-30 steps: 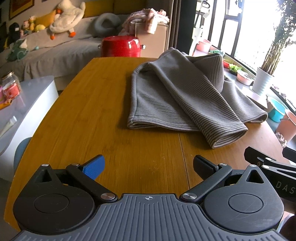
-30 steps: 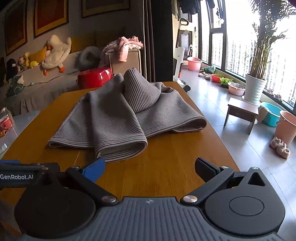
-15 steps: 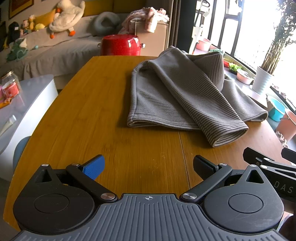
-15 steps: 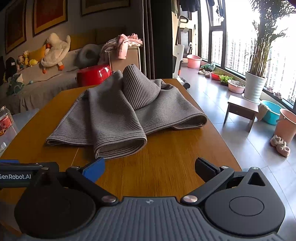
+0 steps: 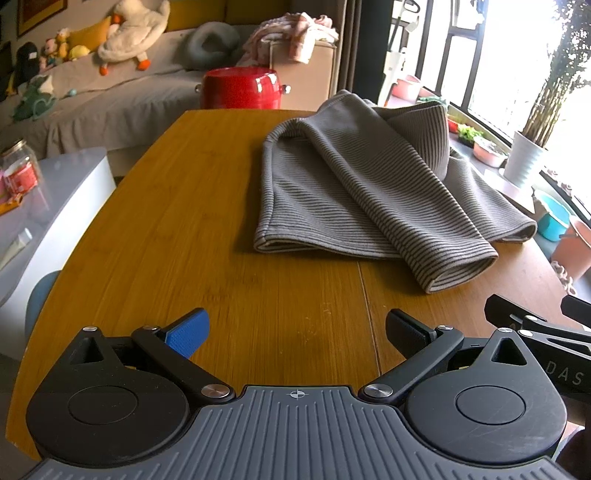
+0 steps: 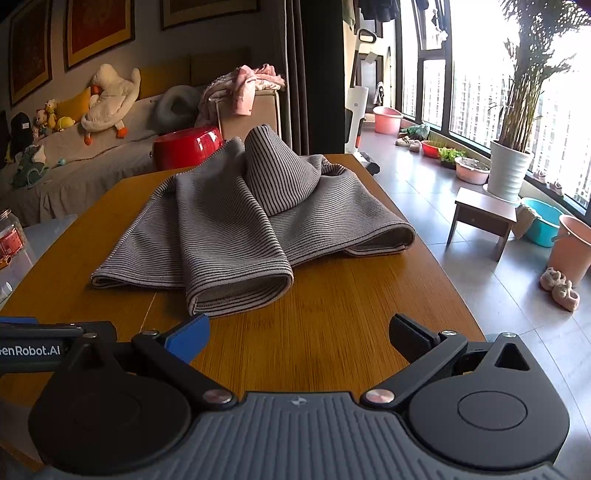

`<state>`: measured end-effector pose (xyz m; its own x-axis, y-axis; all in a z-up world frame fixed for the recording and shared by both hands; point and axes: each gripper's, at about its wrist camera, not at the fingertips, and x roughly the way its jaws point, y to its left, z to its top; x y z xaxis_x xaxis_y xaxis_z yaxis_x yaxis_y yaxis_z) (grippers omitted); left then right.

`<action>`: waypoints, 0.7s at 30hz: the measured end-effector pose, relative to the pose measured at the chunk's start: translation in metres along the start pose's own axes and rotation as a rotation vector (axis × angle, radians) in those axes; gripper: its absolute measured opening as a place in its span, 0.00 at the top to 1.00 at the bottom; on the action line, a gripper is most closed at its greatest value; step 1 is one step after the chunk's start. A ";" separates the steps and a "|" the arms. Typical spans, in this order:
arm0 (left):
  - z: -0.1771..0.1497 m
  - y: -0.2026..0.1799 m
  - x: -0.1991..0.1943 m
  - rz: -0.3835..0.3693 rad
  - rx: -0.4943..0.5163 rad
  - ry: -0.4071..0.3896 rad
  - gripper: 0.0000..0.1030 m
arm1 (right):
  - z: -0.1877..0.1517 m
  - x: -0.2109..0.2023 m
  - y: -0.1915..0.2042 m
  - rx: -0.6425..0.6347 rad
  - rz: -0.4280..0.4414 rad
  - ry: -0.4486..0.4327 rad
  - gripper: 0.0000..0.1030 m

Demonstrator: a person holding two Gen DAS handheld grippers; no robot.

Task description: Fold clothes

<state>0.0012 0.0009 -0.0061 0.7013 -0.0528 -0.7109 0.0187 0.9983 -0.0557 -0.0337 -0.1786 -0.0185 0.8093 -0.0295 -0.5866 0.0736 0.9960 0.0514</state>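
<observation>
A grey ribbed garment (image 5: pixel 354 192) (image 6: pixel 236 225) lies rumpled on the wooden table (image 5: pixel 177 229) (image 6: pixel 332 332), with one fold humped up at its far side and a rolled hem pointing toward me. My left gripper (image 5: pixel 295 332) hovers open over bare wood, short of the garment's near left hem. My right gripper (image 6: pixel 299 336) is open too, just in front of the rolled hem, its blue pad (image 6: pixel 188 338) close to the cloth edge. Neither holds anything. Part of the right gripper's body (image 5: pixel 539 332) shows at the right edge of the left wrist view.
A red pot (image 5: pixel 240 88) stands past the table's far end, before a sofa with plush toys (image 5: pixel 129 29). A grey side table (image 5: pixel 44 206) with a jar is at the left. A small stool (image 6: pixel 484 218), tubs and a potted plant (image 6: pixel 509 173) stand on the floor at the right.
Both grippers have edged forward toward the garment, which sits a little nearer and lower in both views. Their jaws stay equally wide.
</observation>
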 end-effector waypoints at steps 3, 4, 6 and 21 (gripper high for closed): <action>0.000 0.000 0.001 -0.001 0.000 0.000 0.00 | 0.000 0.001 0.000 0.000 -0.001 0.000 0.00; 0.000 0.000 0.001 -0.001 0.000 0.000 0.00 | 0.001 0.001 0.000 -0.001 -0.001 0.001 0.00; 0.001 0.000 0.001 -0.001 0.000 0.001 0.00 | 0.001 0.001 0.000 -0.002 -0.001 0.001 0.00; 0.001 0.001 0.012 -0.001 0.006 0.018 0.00 | 0.002 0.013 -0.001 -0.012 -0.006 0.017 0.00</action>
<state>0.0104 0.0017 -0.0135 0.6887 -0.0542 -0.7231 0.0235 0.9984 -0.0524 -0.0222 -0.1800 -0.0249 0.7988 -0.0343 -0.6006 0.0711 0.9968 0.0378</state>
